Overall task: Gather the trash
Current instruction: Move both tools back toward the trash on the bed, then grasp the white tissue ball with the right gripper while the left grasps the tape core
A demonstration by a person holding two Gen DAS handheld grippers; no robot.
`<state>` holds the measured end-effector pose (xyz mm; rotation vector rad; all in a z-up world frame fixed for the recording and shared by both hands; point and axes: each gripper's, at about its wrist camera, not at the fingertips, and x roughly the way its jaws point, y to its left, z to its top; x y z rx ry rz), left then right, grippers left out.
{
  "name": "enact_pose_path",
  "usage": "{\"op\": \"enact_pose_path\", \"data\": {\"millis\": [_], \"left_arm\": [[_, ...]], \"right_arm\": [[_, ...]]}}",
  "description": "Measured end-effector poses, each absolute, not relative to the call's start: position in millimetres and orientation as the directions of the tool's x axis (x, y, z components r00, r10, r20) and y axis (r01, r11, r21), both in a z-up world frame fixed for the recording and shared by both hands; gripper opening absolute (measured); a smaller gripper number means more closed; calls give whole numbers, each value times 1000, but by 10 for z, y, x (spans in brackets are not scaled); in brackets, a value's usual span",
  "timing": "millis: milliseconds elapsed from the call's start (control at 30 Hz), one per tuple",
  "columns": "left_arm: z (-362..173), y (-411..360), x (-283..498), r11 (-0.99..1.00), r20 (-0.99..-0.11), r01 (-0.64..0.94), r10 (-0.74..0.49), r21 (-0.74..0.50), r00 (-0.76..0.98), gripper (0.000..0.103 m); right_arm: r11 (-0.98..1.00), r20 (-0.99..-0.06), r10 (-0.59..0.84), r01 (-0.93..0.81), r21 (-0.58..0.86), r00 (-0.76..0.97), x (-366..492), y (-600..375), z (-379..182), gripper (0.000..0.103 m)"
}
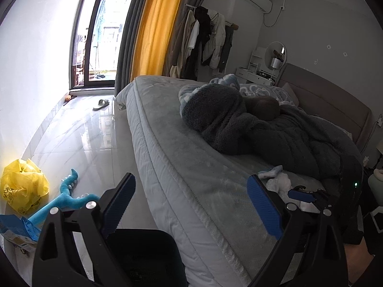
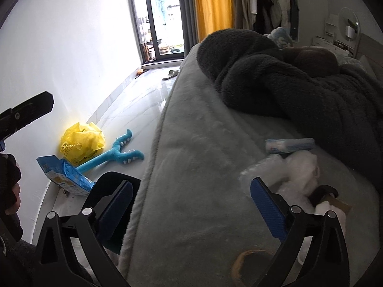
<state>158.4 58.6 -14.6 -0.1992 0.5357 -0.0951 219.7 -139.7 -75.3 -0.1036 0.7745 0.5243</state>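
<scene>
A crumpled yellow plastic bag (image 1: 22, 184) lies on the floor by the white wall, with a blue snack packet (image 1: 16, 229) beside it; both show in the right wrist view, bag (image 2: 81, 143) and packet (image 2: 64, 175). On the bed, white crumpled tissue (image 2: 294, 174) and a small blue-white wrapper (image 2: 289, 144) lie near the dark blanket; they also show in the left wrist view, tissue (image 1: 278, 183) and wrapper (image 1: 270, 171). My left gripper (image 1: 191, 203) is open and empty over the mattress edge. My right gripper (image 2: 191, 203) is open and empty above the bed, left of the tissue.
A blue plush toy (image 1: 64, 196) lies on the floor by the bag. The grey mattress (image 1: 191, 143) carries a heaped dark blanket (image 1: 251, 124). A slipper (image 1: 101, 104) lies near the balcony door. A black bin rim (image 1: 143, 251) sits below the left gripper.
</scene>
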Motion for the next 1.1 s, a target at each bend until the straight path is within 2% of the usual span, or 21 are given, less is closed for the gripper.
{"op": "enact_pose_path", "data": {"millis": [233, 600, 1100], "left_arm": [[-216, 239, 1642, 977, -506, 94, -180, -192, 844, 96], [-382, -419, 1714, 958, -535, 254, -284, -131, 796, 95], [-707, -1122, 1741, 882, -610, 458, -422, -108, 670, 95]], "right_arm": [[921, -666, 334, -381, 80, 667, 2228, -1880, -669, 100], [959, -672, 265, -260, 110, 692, 2276, -2447, -682, 100], [951, -735, 308, -227, 212, 604, 2384, -2844, -967, 100]]}}
